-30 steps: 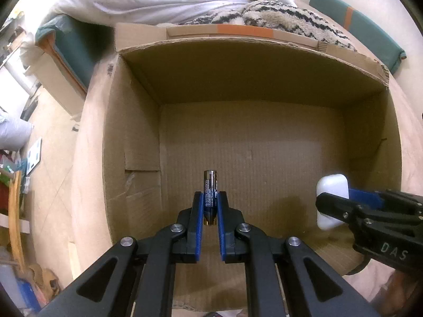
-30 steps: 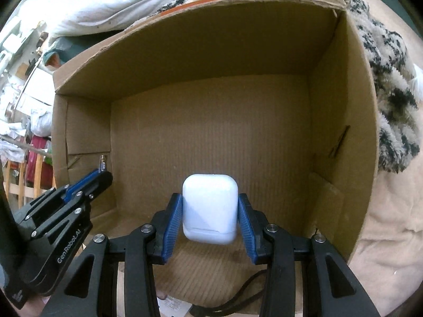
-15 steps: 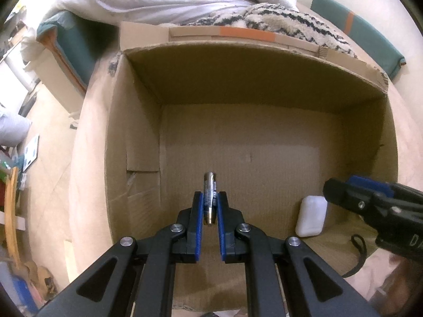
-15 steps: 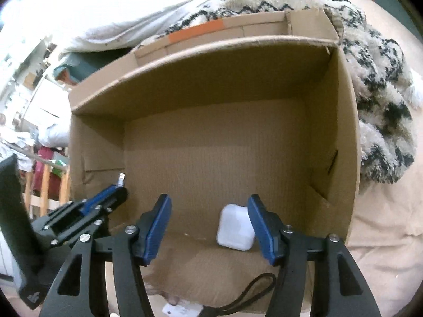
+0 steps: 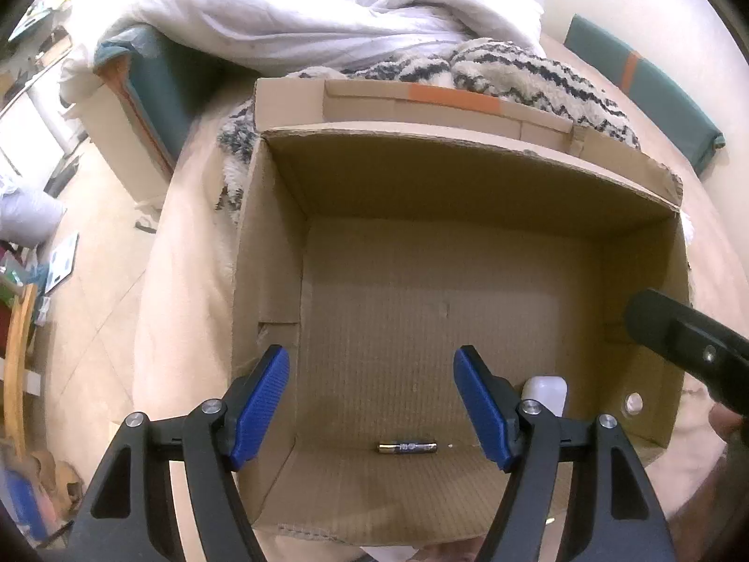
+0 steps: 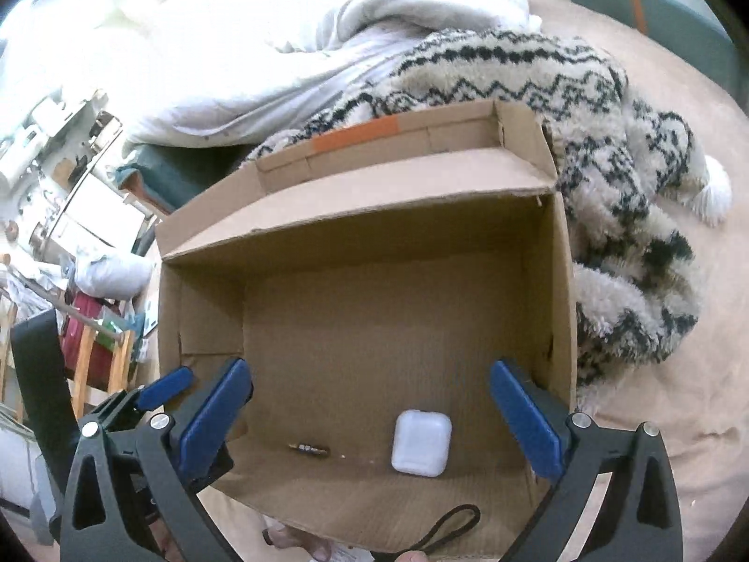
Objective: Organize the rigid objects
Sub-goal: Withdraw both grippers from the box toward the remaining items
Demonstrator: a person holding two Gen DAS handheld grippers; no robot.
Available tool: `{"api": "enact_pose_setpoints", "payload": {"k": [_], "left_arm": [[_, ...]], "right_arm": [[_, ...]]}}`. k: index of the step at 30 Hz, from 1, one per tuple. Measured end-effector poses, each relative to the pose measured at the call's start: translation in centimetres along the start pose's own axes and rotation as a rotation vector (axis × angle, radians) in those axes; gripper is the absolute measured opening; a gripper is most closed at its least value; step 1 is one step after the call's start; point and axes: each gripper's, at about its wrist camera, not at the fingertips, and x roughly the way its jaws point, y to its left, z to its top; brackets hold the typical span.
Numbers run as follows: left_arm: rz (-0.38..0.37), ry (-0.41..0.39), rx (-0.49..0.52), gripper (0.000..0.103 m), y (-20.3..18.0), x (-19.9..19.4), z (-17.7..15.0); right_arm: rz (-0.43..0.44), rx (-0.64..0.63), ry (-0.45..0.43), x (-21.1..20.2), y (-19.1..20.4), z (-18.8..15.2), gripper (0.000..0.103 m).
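Observation:
An open cardboard box (image 5: 271,253) (image 6: 557,281) stands on a beige bed. A dark battery (image 5: 407,447) (image 6: 310,449) lies flat on the box floor near the front. A white earbud case (image 6: 421,442) lies to its right; in the left wrist view the earbud case (image 5: 545,388) is partly hidden by a finger. My left gripper (image 5: 372,410) is open and empty above the battery. My right gripper (image 6: 370,417) is open and empty above the case. Part of the right gripper (image 5: 688,346) shows at the right of the left wrist view.
A black-and-cream fuzzy blanket (image 6: 622,196) lies behind and right of the box, a white duvet (image 5: 327,14) beyond. A black strap loop (image 6: 449,529) lies by the box's front flap. Floor and clutter are at the left (image 5: 47,253).
My left gripper opened and the battery dropped to the box floor. My right gripper released the earbud case earlier and opened wider. Both grippers have pulled up and back from the box.

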Motion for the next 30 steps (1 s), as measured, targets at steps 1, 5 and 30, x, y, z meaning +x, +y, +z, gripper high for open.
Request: {"api": "enact_pose_setpoints", "payload": {"k": [1, 5, 30], "left_arm": [[-0.002, -0.003, -0.004, 0.070, 0.1, -0.2, 0.0], [-0.006, -0.043, -0.012, 0.070, 0.3, -1.4, 0.3], [0.017, -0.087, -0.102, 0.070, 6.0, -10.7, -5.2]], "right_arm": [[0.000, -0.008, -0.012, -0.3, 0.1, 0.0, 0.103], [0.008, -0.006, -0.032, -1.1, 0.5, 0.2, 0.103], [0.044, -0.067, -0.026, -8.8, 1.2, -6.4, 0.103]]}}
